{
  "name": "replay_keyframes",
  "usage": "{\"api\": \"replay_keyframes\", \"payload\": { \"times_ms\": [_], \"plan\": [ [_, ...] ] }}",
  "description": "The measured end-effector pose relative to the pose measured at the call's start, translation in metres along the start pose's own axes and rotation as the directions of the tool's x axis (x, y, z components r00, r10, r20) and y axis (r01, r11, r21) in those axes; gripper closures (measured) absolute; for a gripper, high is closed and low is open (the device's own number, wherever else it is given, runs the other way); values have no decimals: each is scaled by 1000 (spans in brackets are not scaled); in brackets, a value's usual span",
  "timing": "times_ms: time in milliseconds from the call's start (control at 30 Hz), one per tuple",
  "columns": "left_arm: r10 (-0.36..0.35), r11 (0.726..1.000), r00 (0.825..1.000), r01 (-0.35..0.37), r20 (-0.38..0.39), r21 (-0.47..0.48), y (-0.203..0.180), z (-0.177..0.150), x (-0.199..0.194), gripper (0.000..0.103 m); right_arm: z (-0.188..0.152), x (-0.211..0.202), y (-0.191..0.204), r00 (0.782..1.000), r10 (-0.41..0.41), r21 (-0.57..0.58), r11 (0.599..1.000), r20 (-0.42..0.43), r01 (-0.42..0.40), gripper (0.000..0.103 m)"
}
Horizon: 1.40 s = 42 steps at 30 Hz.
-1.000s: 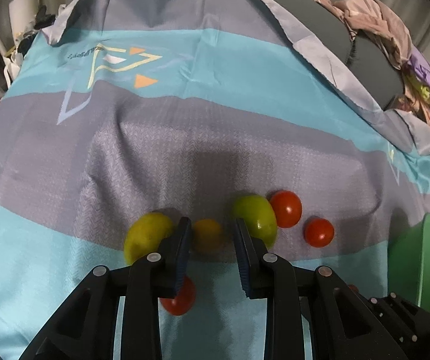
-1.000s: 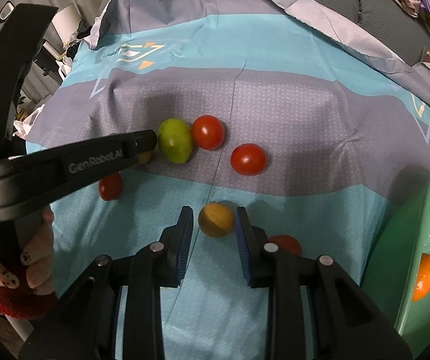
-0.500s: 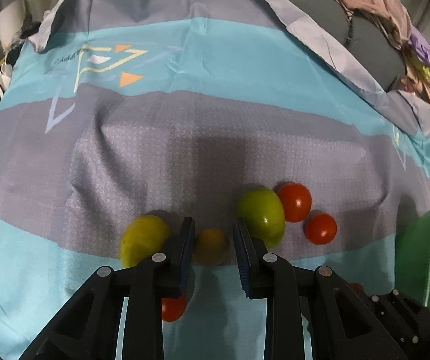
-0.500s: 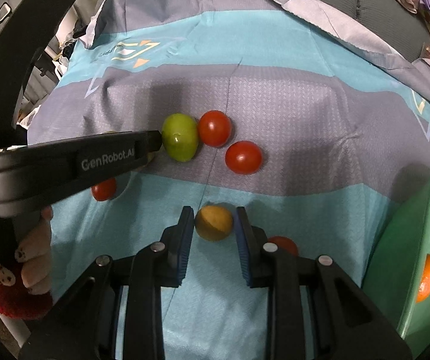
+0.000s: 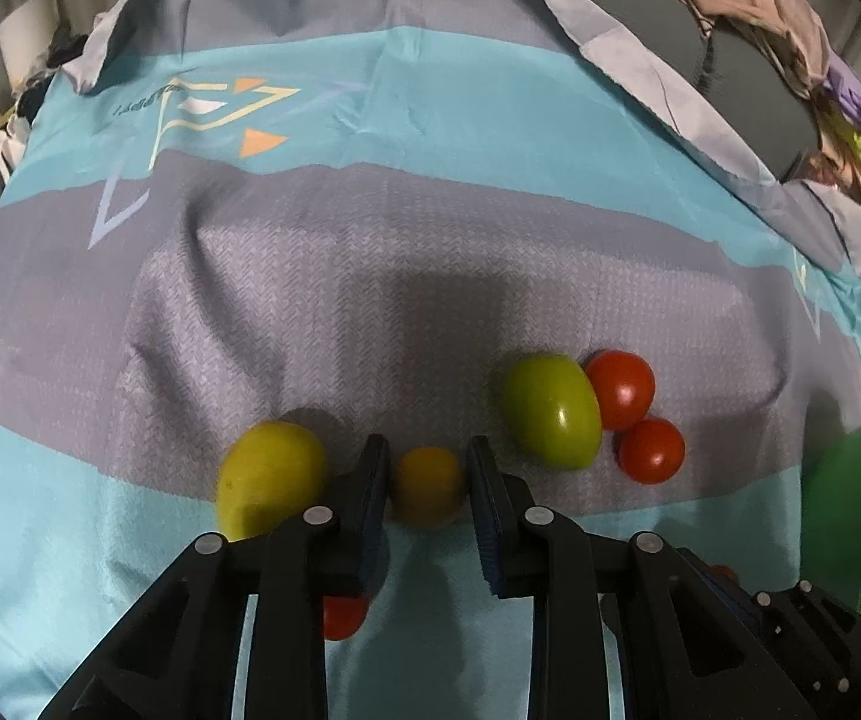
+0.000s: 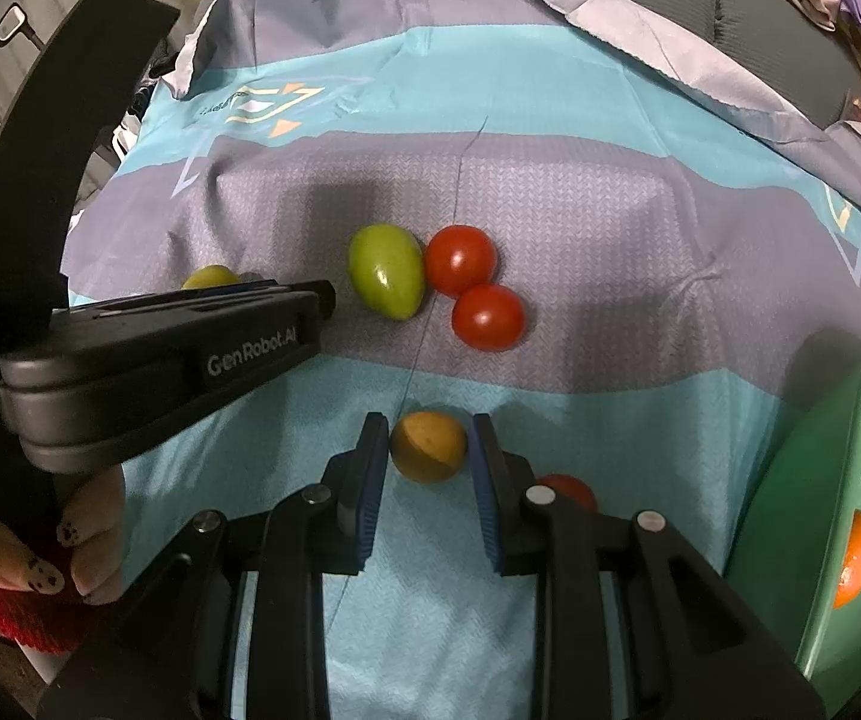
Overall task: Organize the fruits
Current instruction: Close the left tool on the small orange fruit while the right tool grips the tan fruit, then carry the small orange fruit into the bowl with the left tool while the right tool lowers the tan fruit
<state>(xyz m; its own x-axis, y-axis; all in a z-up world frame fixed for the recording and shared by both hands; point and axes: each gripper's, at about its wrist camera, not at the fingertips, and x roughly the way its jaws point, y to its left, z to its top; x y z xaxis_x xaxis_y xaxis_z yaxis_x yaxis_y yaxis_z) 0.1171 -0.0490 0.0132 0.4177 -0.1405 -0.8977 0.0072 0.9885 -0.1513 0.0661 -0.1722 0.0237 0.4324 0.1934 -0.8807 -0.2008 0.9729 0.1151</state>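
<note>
In the left wrist view my left gripper (image 5: 427, 450) is shut on a small orange fruit (image 5: 427, 495) lying on the striped cloth. A yellow-green fruit (image 5: 271, 474) rests just left of its fingers. A green fruit (image 5: 553, 411) and two red tomatoes (image 5: 619, 389) (image 5: 651, 450) sit to the right. In the right wrist view my right gripper (image 6: 429, 423) is shut on another small orange-brown fruit (image 6: 428, 450). The left gripper (image 6: 322, 300) reaches in from the left, its tip beside the green fruit (image 6: 386, 279).
A green bowl (image 6: 820, 480) at the right edge holds an orange (image 6: 856, 558). One red tomato (image 6: 565, 487) peeks out behind my right finger, another (image 5: 343, 618) under my left finger. A hand (image 6: 88, 540) grips the left tool. Clothes (image 5: 760, 6) are piled at the back right.
The green fruit and the upper red tomato have shifted right and now touch the second tomato. My left gripper edged slightly right. Each gripper still has its orange fruit between its fingers.
</note>
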Motion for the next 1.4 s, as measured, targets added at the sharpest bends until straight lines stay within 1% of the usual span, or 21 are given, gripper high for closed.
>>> {"api": "replay_keyframes", "payload": {
  "times_ms": [67,200,300,400,533,667,800,1000,1067,1233,1333,1400],
  "plan": [
    [-6,1000,1000,6,-1,-5,3,-1,-4,76,0,-3,-1,1000,1,2,1000,9,-1,75],
    [-29,999,999,29,32,-16,2,-3,-17,76,0,-15,-1,999,-1,1,1000,40,1,75],
    [-43,999,997,45,70,-21,3,-4,-32,76,0,-27,-2,998,7,2,1000,70,-7,75],
    [-75,996,992,79,102,-37,5,-6,-47,76,-1,-41,-4,994,11,5,1000,105,-11,75],
    [-88,995,983,93,162,-22,-2,-9,-68,76,-4,-61,-9,988,15,15,1000,154,-18,75],
    [-137,990,969,138,207,8,-11,-13,-88,76,-8,-80,-15,980,3,32,999,199,-10,75],
    [-167,986,953,157,251,60,-24,-19,-107,76,-14,-97,-25,970,-14,66,998,241,-2,75],
    [-237,969,923,201,302,144,-45,-32,-130,76,-25,-128,-49,952,-64,138,990,298,23,75],
    [-270,959,912,227,308,170,-54,-36,-135,76,-31,-137,-59,946,-82,169,985,315,29,75],
    [-331,934,895,266,300,237,-76,-47,-140,76,-45,-151,-83,936,-116,243,969,331,34,75],
    [-363,920,885,292,293,260,-88,-52,-140,76,-49,-157,-96,930,-141,281,959,341,42,75],
    [-377,911,883,298,279,286,-98,-56,-137,76,-51,-160,-103,928,-151,299,953,341,45,75]
  ]
}}
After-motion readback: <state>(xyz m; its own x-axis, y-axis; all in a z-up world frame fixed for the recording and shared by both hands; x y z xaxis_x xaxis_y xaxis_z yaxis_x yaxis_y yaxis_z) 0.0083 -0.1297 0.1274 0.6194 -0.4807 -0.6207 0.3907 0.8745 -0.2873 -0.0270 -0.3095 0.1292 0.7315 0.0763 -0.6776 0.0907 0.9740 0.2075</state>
